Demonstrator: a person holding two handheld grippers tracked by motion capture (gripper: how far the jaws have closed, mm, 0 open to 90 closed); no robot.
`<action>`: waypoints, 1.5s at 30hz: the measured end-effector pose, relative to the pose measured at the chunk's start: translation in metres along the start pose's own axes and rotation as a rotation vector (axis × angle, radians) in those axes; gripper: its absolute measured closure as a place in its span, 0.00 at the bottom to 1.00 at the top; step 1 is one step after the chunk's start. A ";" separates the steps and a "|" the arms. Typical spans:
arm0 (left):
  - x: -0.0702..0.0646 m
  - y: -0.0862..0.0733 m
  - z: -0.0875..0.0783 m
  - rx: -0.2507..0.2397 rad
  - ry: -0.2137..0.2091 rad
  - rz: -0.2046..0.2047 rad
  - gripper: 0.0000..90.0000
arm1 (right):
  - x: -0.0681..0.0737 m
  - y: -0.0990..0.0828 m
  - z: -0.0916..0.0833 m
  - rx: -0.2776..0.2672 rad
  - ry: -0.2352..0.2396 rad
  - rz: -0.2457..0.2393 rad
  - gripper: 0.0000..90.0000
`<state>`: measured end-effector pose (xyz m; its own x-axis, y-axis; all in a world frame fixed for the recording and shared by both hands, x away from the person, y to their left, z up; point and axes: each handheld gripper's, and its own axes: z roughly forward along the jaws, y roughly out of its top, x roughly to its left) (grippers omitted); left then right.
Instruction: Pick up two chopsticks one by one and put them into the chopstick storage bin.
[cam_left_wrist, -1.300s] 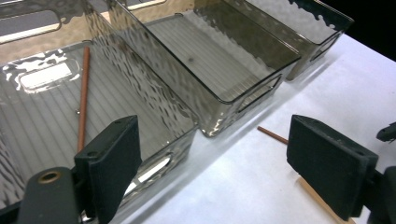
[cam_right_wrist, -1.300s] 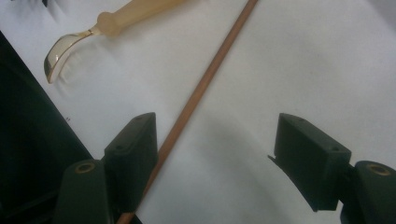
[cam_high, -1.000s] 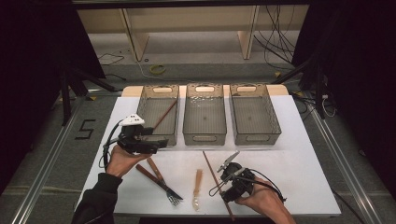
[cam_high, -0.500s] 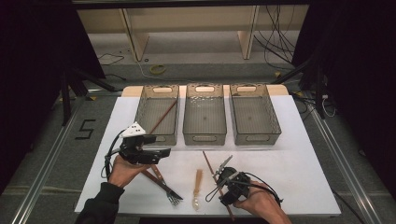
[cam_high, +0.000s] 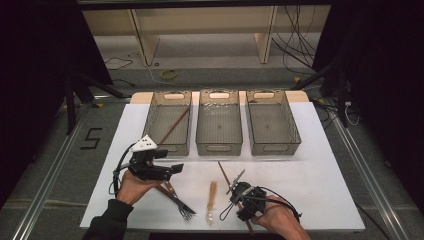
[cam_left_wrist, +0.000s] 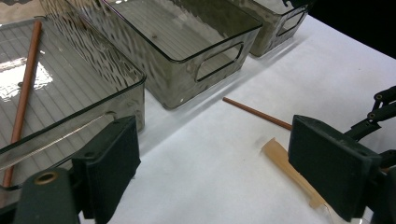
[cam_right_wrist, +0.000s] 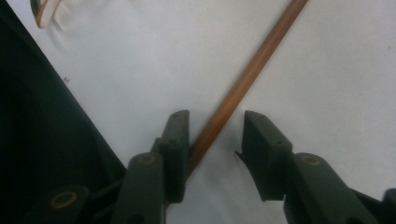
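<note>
The right gripper (cam_right_wrist: 212, 140) has been closing around the chopstick (cam_right_wrist: 243, 84), whose near end is hidden beneath it; one pad touches, the other stands apart. The left gripper (cam_left_wrist: 210, 172) gapes empty.

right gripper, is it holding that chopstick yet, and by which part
Not yet. The right gripper has just been closing, with the chopstick between its jaws near one end; one pad is against it, the other apart. The left gripper holds nothing.

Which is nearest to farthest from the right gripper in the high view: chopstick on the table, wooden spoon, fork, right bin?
1. chopstick on the table: between the jaws of the right gripper, which have just been closing.
2. wooden spoon: just to its left.
3. fork: further left.
4. right bin: far side.
</note>
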<state>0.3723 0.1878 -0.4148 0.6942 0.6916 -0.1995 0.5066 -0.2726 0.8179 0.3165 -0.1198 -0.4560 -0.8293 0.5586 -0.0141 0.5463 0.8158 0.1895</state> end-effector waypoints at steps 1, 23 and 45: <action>0.000 0.000 0.000 0.001 0.000 -0.001 0.18 | 0.000 0.000 0.000 0.002 0.000 -0.004 0.72; -0.002 -0.002 0.004 0.013 -0.007 0.015 0.18 | -0.009 -0.003 0.000 0.014 -0.035 0.029 0.93; -0.009 -0.002 0.008 0.033 -0.036 0.062 0.18 | -0.021 -0.004 -0.019 -0.079 -0.029 -0.006 0.94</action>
<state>0.3690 0.1763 -0.4188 0.7424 0.6483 -0.1690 0.4783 -0.3363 0.8112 0.3289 -0.1376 -0.4375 -0.8281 0.5589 -0.0435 0.5295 0.8053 0.2666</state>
